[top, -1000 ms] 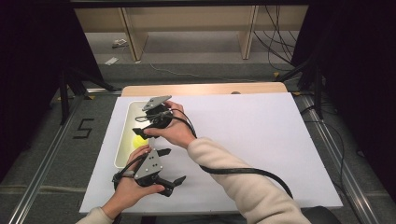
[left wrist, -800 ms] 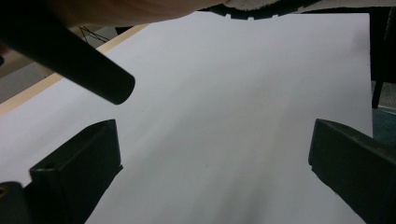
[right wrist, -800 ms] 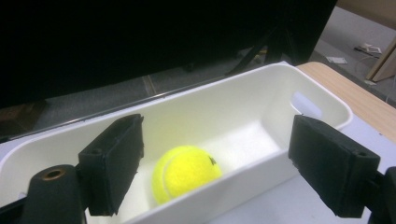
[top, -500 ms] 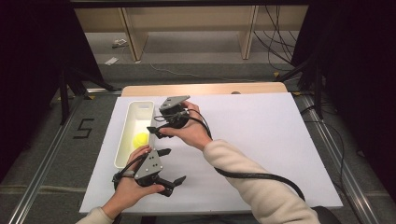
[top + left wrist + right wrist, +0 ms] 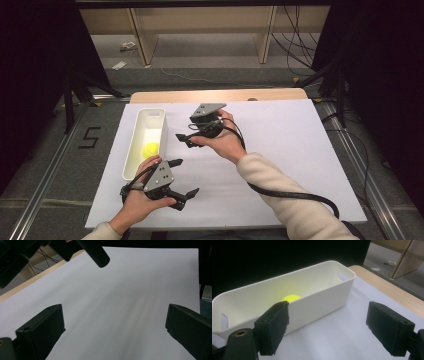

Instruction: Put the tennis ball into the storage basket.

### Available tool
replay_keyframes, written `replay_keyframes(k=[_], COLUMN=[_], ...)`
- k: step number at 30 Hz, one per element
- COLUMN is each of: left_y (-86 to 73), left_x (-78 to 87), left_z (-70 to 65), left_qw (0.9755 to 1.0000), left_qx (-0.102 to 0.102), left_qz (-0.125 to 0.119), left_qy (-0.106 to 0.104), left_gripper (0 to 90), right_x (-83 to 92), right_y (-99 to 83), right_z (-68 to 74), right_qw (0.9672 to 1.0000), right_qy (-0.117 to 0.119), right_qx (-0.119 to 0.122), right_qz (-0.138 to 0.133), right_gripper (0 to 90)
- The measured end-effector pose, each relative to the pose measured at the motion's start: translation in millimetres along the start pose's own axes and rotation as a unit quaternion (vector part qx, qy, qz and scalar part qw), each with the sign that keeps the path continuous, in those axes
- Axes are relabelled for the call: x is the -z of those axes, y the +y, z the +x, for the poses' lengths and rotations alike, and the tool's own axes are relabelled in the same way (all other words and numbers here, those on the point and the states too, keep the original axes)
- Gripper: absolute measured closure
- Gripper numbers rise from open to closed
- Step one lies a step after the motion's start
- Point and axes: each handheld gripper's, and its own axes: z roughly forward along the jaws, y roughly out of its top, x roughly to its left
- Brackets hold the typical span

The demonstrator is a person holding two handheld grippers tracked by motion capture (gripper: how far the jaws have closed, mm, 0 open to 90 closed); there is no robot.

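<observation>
black "5" mark (image 5: 90,137), on floor (image 5: 60,165)

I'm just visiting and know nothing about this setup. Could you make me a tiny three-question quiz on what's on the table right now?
1. True or false: the yellow ball lies inside the white bin.
2. Which gripper is nearer the table's far edge: A) left gripper B) right gripper?
3. Fill in: both grippers' jaws are ____.

Key: 1 true; 2 B; 3 open, nothing between them.
</observation>
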Motion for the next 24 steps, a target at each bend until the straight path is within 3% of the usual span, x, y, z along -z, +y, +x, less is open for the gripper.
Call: replay_keyframes(k=[10,15,24], left_y=[0.0,-0.8,-0.6], left_x=[-0.2,-2.0,-1.0], left_z=[0.5,-1.9,0.2], left_qw=[1.0,0.9998,1.0], left_qx=[-0.001,0.011,0.001], left_qz=[0.001,0.001,0.003], left_qy=[0.006,-0.018,0.003], left_gripper=[1.4,1.5,1.4], right_x=[33.8,48.7,74.4], right_y=[-27.4,-42.0,-64.7], right_z=[-13.1,-19.1,-26.0], right_qw=[0.9995,0.999,0.9977], right_qy=[-0.024,-0.035,-0.053], right_qx=[-0.018,-0.028,-0.043], right_qz=[-0.001,0.001,0.004], right_gripper=[19.0,19.1,19.2])
